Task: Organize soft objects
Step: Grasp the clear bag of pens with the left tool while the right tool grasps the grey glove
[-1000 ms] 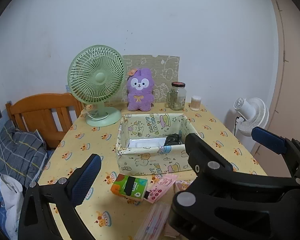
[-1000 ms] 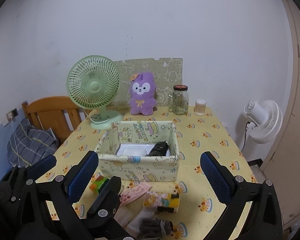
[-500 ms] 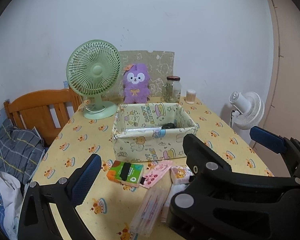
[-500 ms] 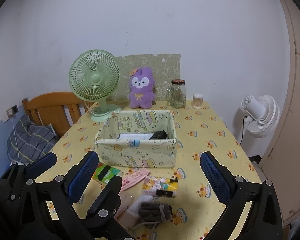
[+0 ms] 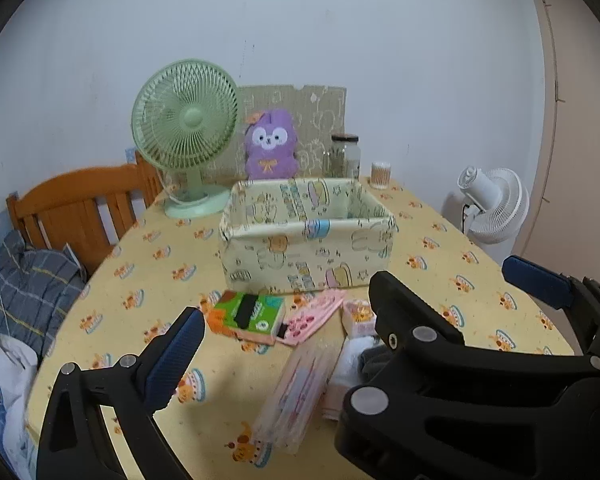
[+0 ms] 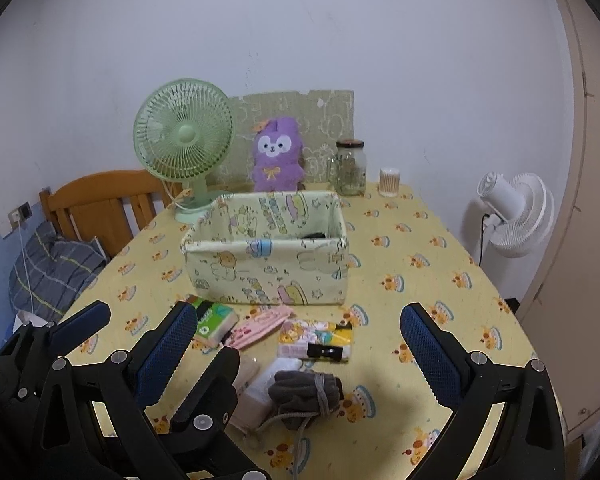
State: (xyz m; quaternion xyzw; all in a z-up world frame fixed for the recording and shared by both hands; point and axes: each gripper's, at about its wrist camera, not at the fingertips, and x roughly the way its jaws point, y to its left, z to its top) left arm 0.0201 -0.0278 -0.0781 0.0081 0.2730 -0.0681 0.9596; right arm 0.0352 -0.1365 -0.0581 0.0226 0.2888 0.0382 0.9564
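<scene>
A printed fabric storage box stands mid-table. In front of it lie a green tissue pack, a pink packet, a cartoon-print pack, a clear plastic sleeve, white folded cloth and a bundled grey cloth. My left gripper is open and empty, above the items. My right gripper is open and empty, over the cartoon-print pack and grey bundle. The right gripper's body blocks the lower right of the left wrist view.
At the table's back stand a green desk fan, a purple plush rabbit, a glass jar and a small container. A wooden chair with clothes is left; a white floor fan is right.
Both grippers have pulled back and lowered toward the near table edge, so the box looks farther and more loose items show in front. Both stay open and empty.
</scene>
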